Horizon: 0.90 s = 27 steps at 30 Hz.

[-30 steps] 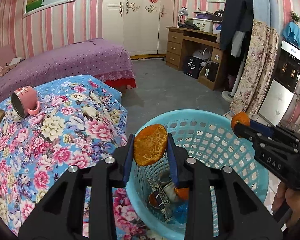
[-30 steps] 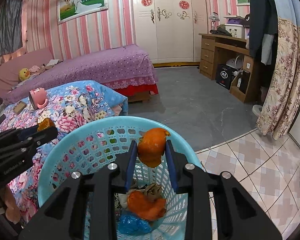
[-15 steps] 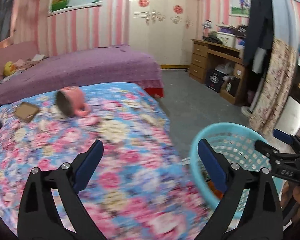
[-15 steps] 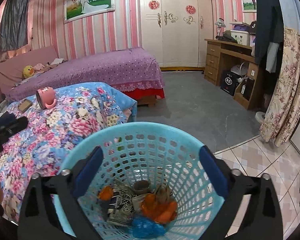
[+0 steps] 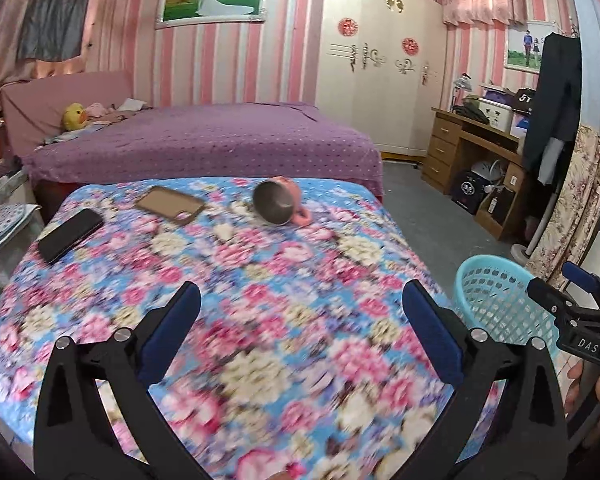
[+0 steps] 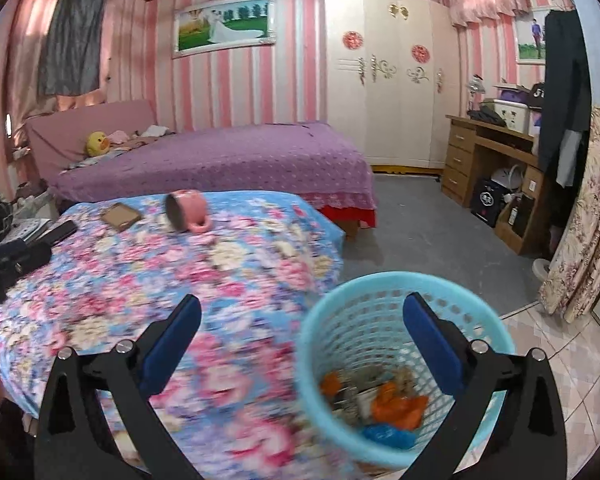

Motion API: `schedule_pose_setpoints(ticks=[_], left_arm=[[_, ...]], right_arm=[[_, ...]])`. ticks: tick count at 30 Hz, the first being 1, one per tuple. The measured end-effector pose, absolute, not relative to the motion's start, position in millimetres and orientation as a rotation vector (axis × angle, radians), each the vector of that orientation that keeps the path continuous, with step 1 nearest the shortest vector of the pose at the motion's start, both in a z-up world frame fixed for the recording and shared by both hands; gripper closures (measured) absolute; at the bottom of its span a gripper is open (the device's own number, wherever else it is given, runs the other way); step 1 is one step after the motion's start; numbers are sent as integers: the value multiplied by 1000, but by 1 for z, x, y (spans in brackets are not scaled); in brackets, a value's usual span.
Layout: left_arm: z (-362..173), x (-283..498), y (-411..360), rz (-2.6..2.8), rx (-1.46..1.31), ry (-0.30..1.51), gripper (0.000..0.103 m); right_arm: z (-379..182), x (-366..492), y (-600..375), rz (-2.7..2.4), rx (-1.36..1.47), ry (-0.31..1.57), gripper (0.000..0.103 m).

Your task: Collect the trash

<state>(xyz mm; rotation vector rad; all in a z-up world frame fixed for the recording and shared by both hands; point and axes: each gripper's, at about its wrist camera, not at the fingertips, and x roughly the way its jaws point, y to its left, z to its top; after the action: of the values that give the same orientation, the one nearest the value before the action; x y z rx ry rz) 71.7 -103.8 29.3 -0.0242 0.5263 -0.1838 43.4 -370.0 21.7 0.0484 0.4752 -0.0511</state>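
Note:
A light blue plastic basket (image 6: 380, 292) stands on the floor beside the floral table; it also shows in the left wrist view (image 5: 496, 300). Orange peels (image 6: 396, 404), wrappers and a blue bag lie inside it. My right gripper (image 6: 300, 344) is open and empty above the basket's left rim. My left gripper (image 5: 300, 340) is open and empty over the floral tablecloth (image 5: 260, 280). The right gripper also appears at the right edge of the left wrist view (image 5: 572, 296).
On the table lie a tipped pink mug (image 5: 280, 204), a brown phone case (image 5: 170, 210) and a black phone (image 5: 70, 234). A purple bed (image 5: 204, 144) stands behind. A wooden desk (image 5: 472, 148) and hanging clothes are on the right.
Both grippers opened and dropped their orange peels into the basket. Both then swung left and back, so the table now fills the views.

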Motion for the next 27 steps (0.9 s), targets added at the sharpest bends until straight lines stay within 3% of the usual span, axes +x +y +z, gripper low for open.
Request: schedule_pose_setpoints(ticks=[12,27], left_arm=[[11,14,-43,-102,-55,515,5],[19,-14,-30,-86,-22,425,5]], right_arm=[[30,-10,-284,-13,59,415,4],[28,-29,-248,-11,-23,379,4]])
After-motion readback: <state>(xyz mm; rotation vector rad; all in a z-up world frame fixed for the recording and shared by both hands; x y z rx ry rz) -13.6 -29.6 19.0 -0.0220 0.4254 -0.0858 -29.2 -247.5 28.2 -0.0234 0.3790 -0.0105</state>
